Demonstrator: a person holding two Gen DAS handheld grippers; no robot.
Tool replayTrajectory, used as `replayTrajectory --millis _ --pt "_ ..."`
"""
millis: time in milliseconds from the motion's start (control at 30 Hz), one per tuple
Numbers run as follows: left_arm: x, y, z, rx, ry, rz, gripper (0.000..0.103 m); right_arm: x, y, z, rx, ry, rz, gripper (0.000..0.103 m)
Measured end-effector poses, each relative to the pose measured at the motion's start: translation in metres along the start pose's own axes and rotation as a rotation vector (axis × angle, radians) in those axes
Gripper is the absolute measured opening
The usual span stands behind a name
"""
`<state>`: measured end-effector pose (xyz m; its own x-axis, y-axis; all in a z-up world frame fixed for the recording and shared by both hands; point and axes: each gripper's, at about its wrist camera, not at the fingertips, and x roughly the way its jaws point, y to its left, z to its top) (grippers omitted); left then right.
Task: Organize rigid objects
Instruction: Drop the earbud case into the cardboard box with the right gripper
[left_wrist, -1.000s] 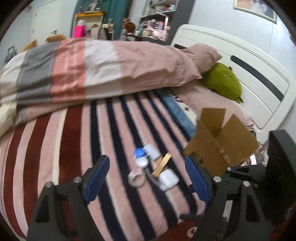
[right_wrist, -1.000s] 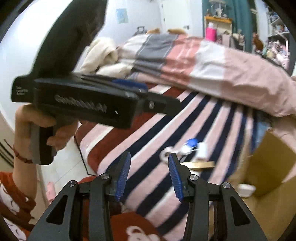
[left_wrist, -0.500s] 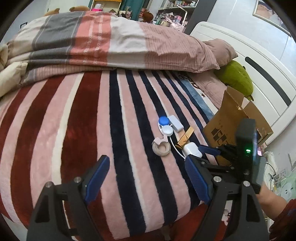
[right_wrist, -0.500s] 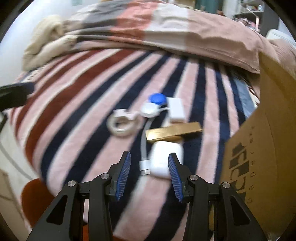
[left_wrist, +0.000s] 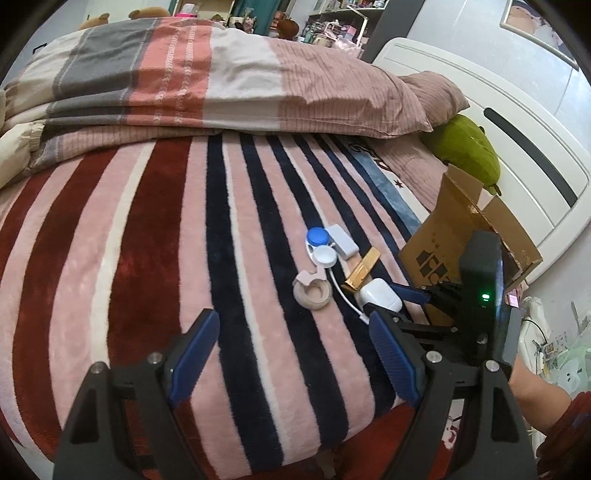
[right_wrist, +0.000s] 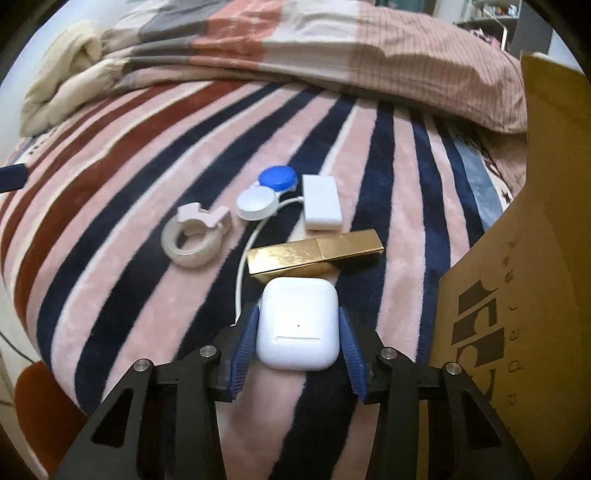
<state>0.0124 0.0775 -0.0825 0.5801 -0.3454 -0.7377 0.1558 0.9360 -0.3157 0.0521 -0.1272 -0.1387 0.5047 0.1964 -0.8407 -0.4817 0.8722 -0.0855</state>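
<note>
You had the right gripper (right_wrist: 297, 345) around the white rounded plastic earbud case (right_wrist: 298, 326), which lay on the striped plush blanket (right_wrist: 147, 155) near its front edge, just beside the brown cardboard box (right_wrist: 517, 295). To grip well, you needed to close evenly on both flat sides. Its jaws were spread just wider than the case; contact I could not tell. Your left gripper (left_wrist: 295, 354) hung wide apart, holding nothing.
</note>
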Motion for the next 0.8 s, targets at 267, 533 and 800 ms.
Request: replayTrajectory --millis 267,533,800 --pt "-0.004 -0.022 0.016 0.030 0.003 -0.097 0.081 -0.060 0.026 0.009 -0.098 -0.157 0.179 0.040" --pt "-0.011 -0.052 0.049 0.042 -0.015 -0.226 0.064 -0.129 0.042 0.033 -0.190 -0.318 0.297 0.040" --pt "0.008 -0.124 0.084 0.146 0.018 -0.307 0.037 -0.153 -0.005 0.039 -0.138 -0.385 0.271 0.040"
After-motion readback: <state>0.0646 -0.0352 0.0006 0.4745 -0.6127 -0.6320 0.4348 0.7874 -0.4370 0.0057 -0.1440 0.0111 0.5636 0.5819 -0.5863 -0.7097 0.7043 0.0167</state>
